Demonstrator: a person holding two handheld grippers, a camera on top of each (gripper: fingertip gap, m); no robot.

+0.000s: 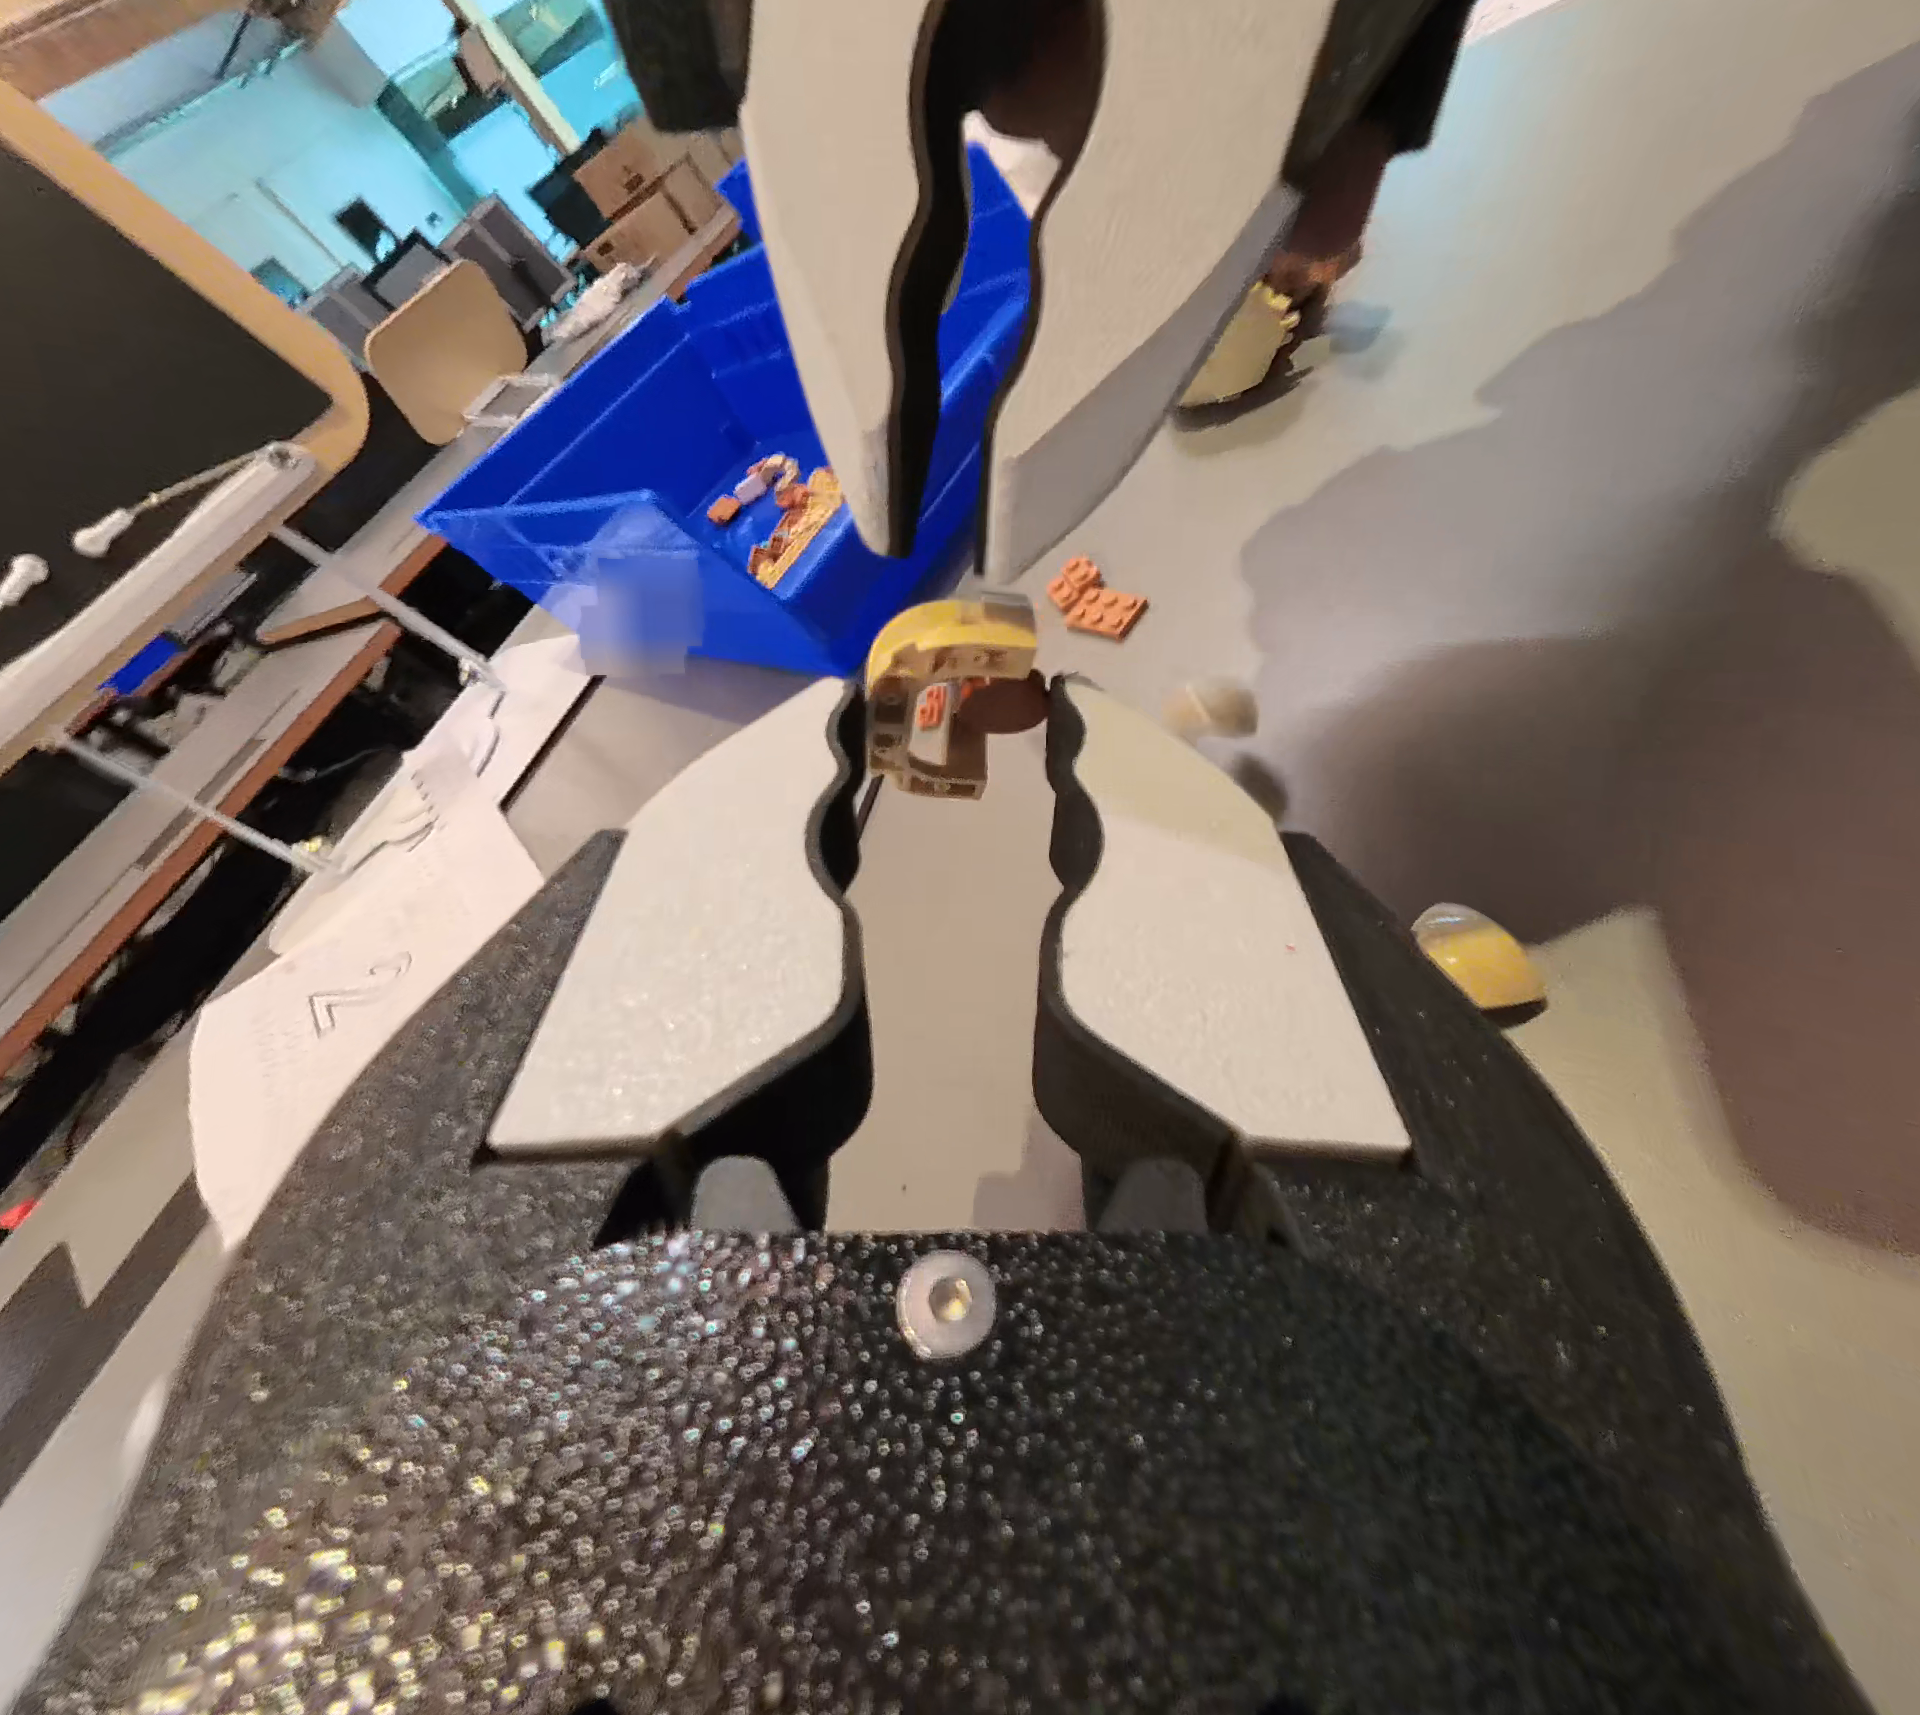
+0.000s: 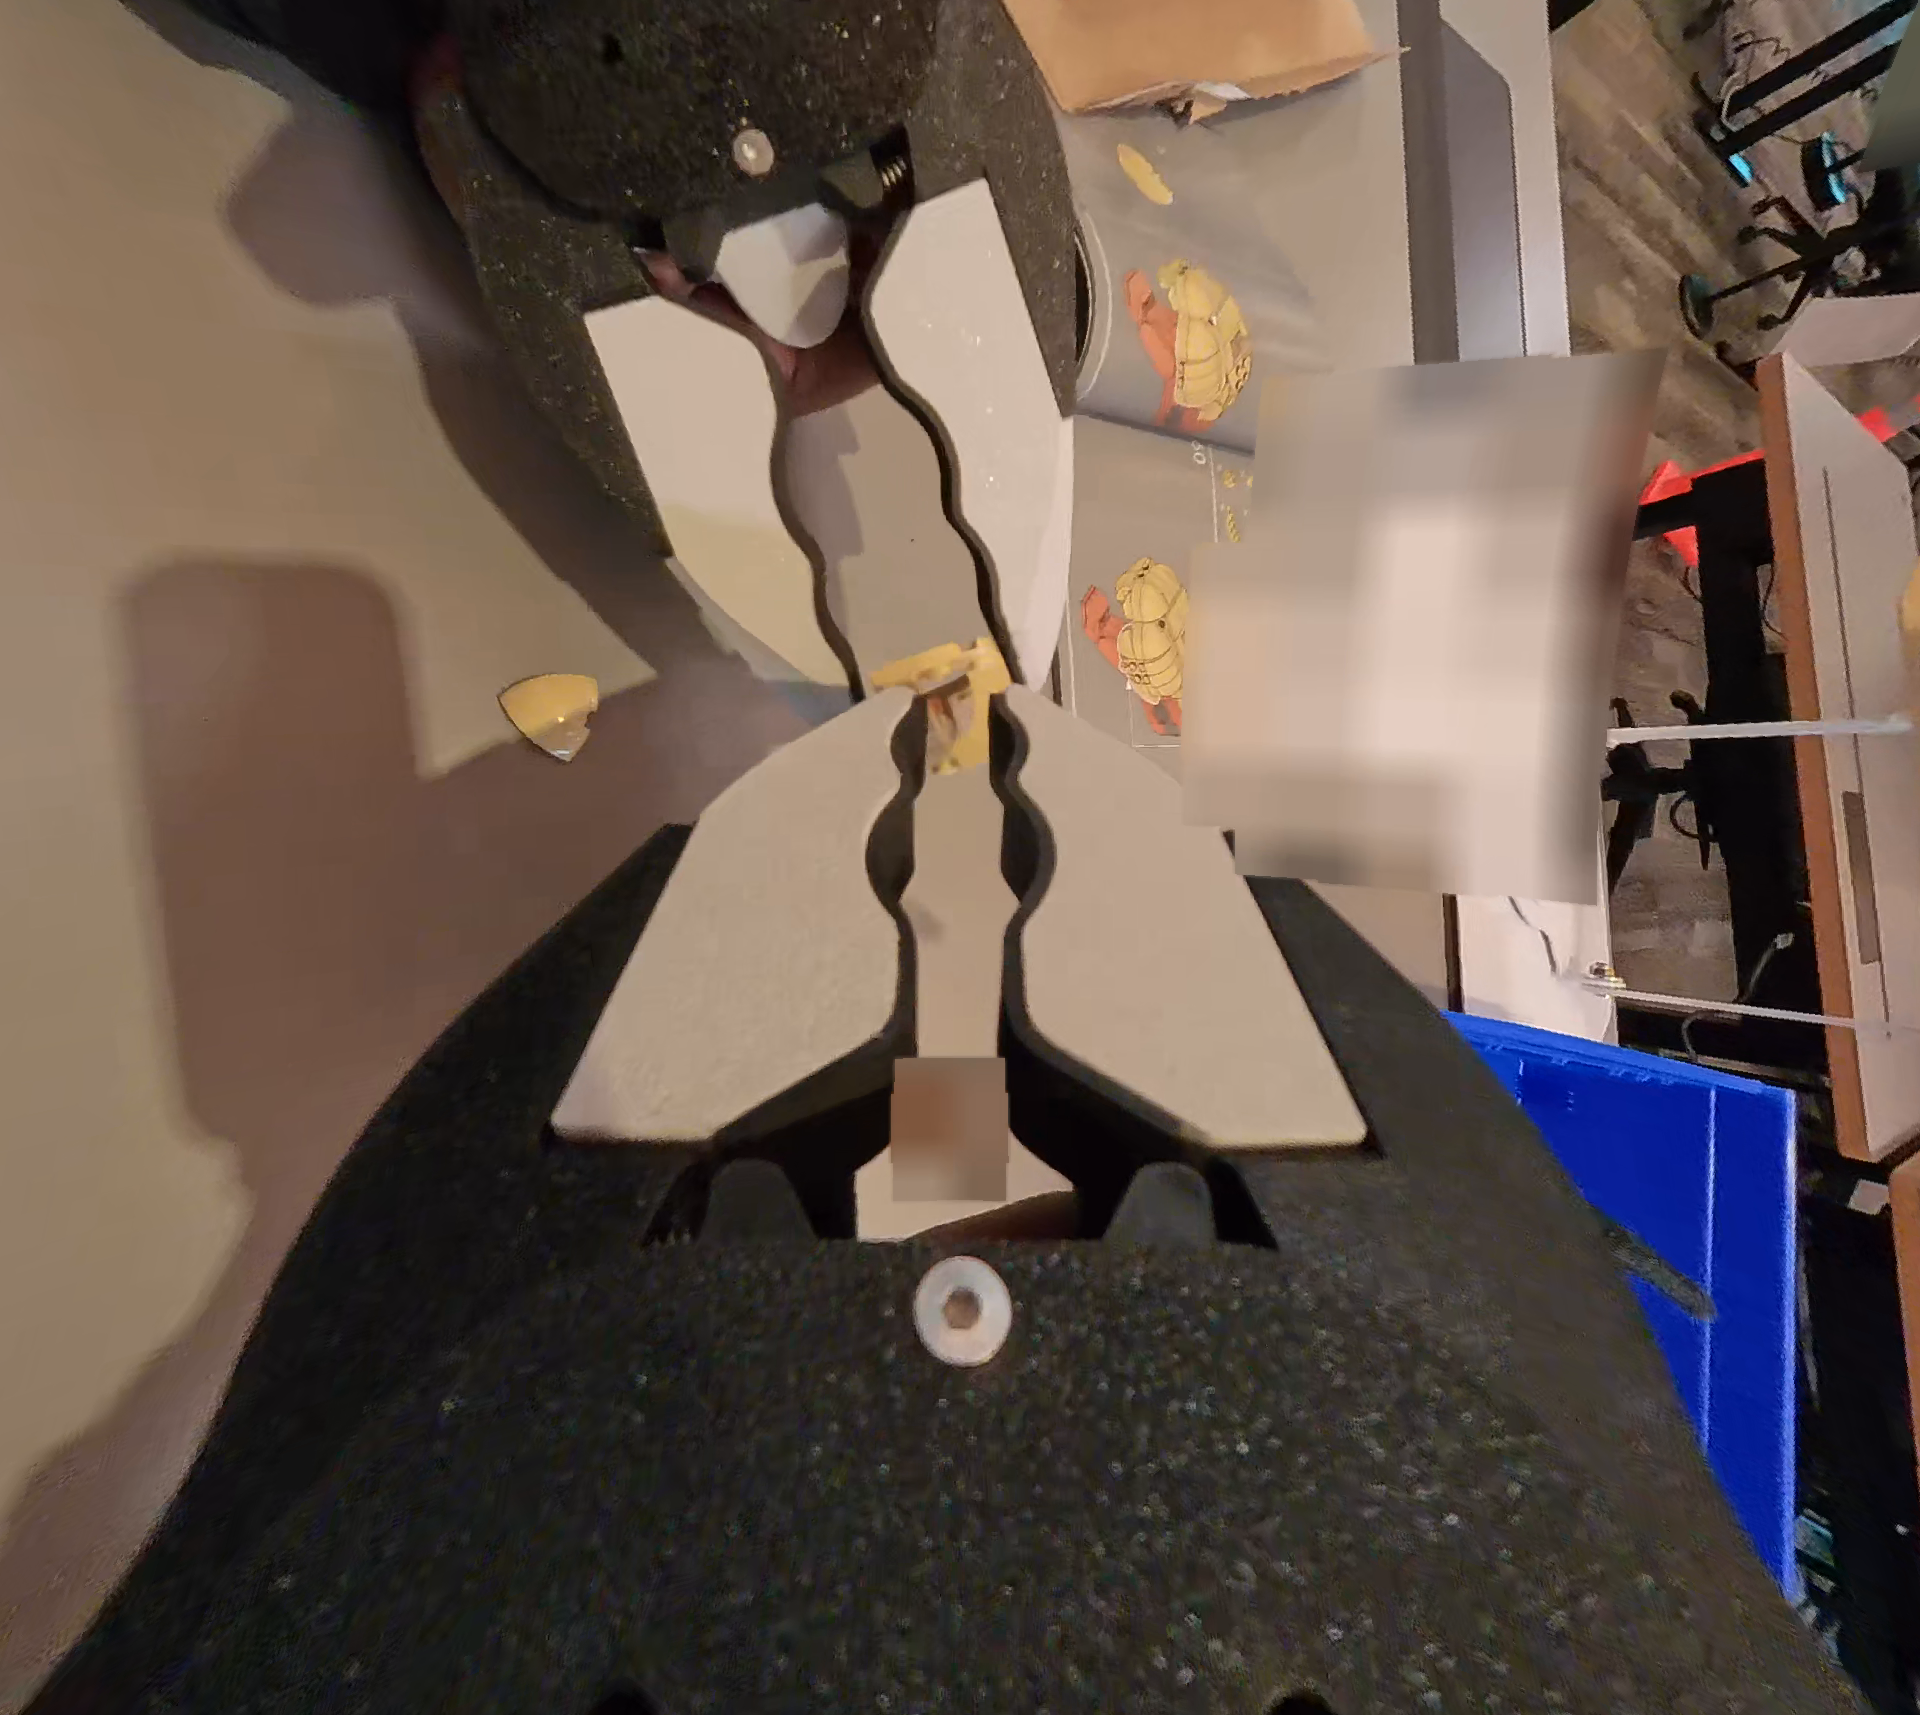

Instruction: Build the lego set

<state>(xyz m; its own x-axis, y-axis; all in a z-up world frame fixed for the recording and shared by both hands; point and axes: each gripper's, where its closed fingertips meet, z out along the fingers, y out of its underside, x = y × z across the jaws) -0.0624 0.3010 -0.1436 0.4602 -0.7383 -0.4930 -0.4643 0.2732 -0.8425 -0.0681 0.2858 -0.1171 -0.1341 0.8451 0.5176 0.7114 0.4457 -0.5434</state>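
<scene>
Left gripper (image 1: 951,704): fingers closed on a small yellow-and-tan lego assembly (image 1: 951,689), held at the tips above the table (image 1: 1558,470).
Right gripper (image 1: 940,538): came in from the top of the frame, tips just above the assembly, a narrow gap between its fingers (contact with the piece could not be told).
Blue bin (image 1: 644,460): sat behind the grippers, with orange and tan pieces (image 1: 784,507) inside.
Orange plates (image 1: 1096,597): lay on the table just beside the bin.
Yellow curved piece (image 1: 1481,959): lay on the table right of the left gripper.
Paper sheet (image 1: 343,1011): lay at the left.
</scene>
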